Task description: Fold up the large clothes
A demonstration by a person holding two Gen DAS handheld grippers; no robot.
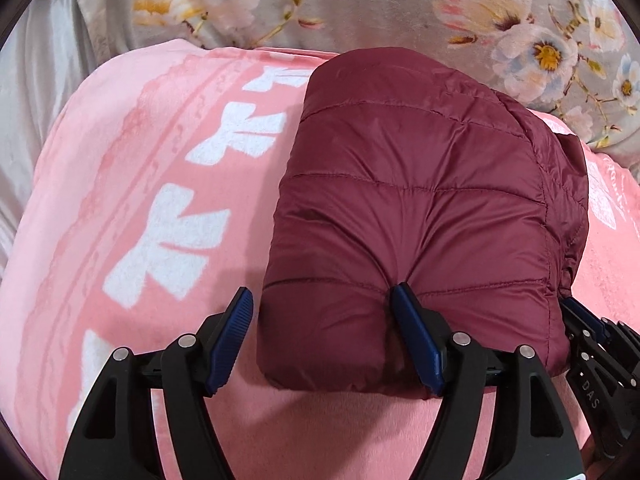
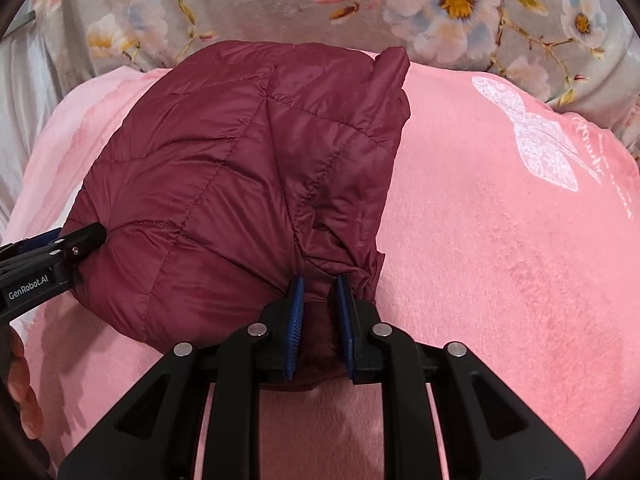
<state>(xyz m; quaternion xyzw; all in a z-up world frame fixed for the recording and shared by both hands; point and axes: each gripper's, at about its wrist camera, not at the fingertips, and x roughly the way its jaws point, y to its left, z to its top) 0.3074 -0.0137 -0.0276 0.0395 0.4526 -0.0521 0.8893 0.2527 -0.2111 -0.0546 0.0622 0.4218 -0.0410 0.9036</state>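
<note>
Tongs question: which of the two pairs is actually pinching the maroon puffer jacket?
The right tongs, clamped on the jacket's bunched edge; the left tongs gape open.

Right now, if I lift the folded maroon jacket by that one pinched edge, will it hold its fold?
Probably not: the jacket looks puffy and soft, so it would likely sag. Its shiny shell may slip. The right gripper clamps only a bunched corner.

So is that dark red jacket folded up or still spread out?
Folded. The jacket lies as a compact padded bundle on the pink blanket, no sleeves sticking out, with a doubled edge showing along its right side.
</note>
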